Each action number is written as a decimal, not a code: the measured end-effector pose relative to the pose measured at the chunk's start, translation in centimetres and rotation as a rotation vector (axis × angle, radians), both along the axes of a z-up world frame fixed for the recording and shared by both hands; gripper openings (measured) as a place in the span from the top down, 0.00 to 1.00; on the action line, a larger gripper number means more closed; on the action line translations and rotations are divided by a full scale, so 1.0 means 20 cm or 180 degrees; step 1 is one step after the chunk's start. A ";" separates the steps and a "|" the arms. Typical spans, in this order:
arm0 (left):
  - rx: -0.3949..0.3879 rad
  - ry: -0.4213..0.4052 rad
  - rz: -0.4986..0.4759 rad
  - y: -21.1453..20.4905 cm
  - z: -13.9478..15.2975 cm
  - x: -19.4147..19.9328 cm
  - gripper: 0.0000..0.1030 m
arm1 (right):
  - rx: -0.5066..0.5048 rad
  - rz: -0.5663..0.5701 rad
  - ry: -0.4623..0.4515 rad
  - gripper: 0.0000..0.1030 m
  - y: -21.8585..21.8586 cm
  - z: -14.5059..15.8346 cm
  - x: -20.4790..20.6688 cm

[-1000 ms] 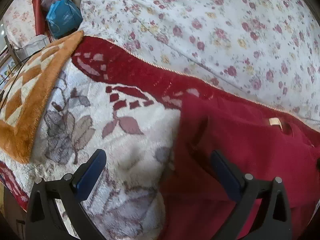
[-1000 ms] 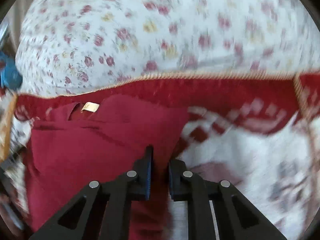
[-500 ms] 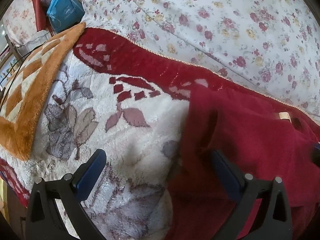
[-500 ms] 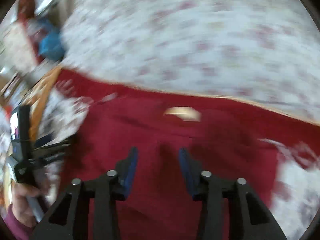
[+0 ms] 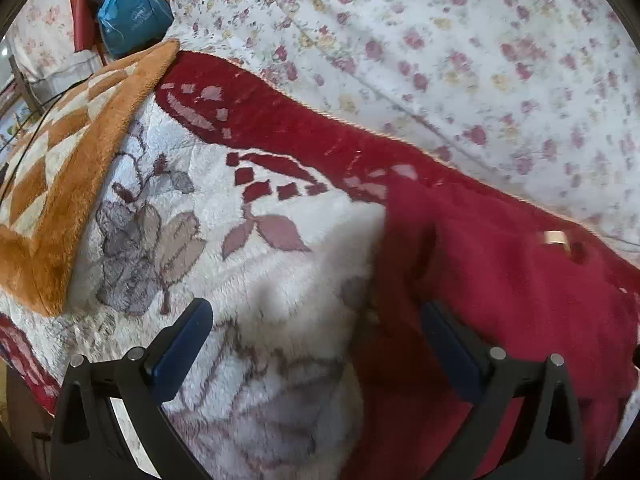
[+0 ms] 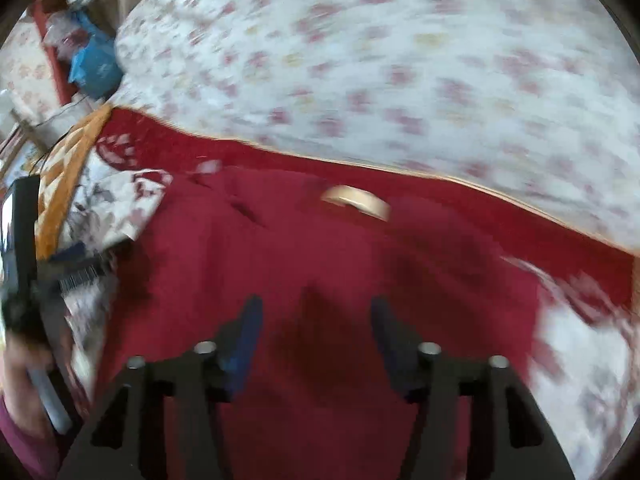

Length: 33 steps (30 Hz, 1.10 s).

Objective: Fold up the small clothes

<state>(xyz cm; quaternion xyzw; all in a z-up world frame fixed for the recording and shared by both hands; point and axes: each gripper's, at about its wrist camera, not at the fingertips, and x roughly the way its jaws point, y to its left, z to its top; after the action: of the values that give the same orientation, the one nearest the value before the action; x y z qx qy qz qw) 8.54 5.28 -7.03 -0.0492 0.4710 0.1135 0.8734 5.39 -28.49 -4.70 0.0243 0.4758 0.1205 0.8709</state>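
Note:
A dark red garment (image 5: pixel 500 300) with a tan neck label (image 5: pixel 554 237) lies on a white and red floral blanket (image 5: pixel 280 280). My left gripper (image 5: pixel 316 320) is open and empty, straddling the garment's left edge, its right finger over the red cloth. In the blurred right wrist view the garment (image 6: pixel 280 264) fills the middle, with its label (image 6: pixel 356 200) above. My right gripper (image 6: pixel 316 320) is open and empty, just above the cloth. The left gripper (image 6: pixel 80 272) shows there at the far left.
A floral quilt (image 5: pixel 440 40) is heaped behind the blanket. An orange checked blanket (image 5: pixel 52 160) lies at the left. A blue bag (image 5: pixel 132 12) sits at the far left back. The person's hand (image 6: pixel 20 380) is at the lower left of the right wrist view.
My right gripper has opened from shut and swung left over the middle of the garment. My left gripper stayed open and barely moved.

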 end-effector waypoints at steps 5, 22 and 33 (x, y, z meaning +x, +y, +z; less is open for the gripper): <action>-0.0204 -0.0053 -0.0166 -0.02 0.02 -0.14 0.00 | 0.0242 -0.0560 0.0279 0.28 -0.42 -0.13 -0.19; -0.0260 0.0286 -0.0697 -0.04 -0.08 -1.02 0.00 | 0.0673 0.0256 0.0614 0.18 -0.46 0.00 -0.99; -0.0466 0.0491 -0.0711 -0.04 -0.24 -1.22 0.00 | 0.0499 0.0431 0.0903 0.20 -0.21 -0.36 -1.24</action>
<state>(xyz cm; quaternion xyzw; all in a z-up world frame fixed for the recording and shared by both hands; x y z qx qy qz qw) -15.83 4.50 -11.84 -0.0513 0.5462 -0.0155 0.8359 -19.50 -32.79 -11.98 0.0768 0.5836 0.2110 0.7804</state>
